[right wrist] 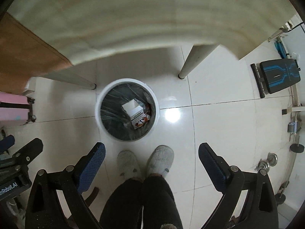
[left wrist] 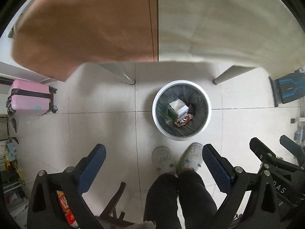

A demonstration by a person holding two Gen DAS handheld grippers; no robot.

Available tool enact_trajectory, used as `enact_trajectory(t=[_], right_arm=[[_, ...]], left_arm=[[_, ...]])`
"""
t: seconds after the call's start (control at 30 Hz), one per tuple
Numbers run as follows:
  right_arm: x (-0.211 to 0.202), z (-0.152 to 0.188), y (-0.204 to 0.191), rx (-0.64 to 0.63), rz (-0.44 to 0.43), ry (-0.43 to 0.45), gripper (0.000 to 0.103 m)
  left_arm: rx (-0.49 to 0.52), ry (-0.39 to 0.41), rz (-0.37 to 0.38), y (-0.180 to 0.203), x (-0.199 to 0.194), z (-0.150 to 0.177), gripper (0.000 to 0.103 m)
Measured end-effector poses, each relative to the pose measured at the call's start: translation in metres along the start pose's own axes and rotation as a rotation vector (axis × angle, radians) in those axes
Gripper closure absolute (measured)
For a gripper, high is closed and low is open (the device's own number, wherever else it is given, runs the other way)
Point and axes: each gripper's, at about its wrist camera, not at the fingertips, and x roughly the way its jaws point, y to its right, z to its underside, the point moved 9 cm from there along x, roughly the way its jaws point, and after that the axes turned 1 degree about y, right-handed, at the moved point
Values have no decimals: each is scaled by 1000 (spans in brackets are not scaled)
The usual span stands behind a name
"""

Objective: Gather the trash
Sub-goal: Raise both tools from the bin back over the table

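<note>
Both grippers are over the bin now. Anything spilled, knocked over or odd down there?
Nothing stands out. The bin stands upright on the floor, with the white carton and a wrapper inside its liner. No trash shows on the tiles around it. Left gripper and right gripper are both open and hold nothing.

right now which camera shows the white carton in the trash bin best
The left wrist view: the white carton lies in the trash bin, with its folded top, a white face and a green side visible. The right wrist view shows the carton from its white face, with small print; no green side is visible.
</note>
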Motion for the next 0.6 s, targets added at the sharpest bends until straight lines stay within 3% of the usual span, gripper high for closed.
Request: enact_trajectory(t=[0.3,0.43,0.6], right_arm=[[-164,-9,-3,88,-70,60,4],[-218,-44,4,126,-112,113,4],[-258,-114,17,88,-111,172,4]], left_arm=[[-13,156,45,-9,-145,-24,0],[21,248,20,-9,-185,-66,0],[118,313,-75,-2,-199,-134,0]])
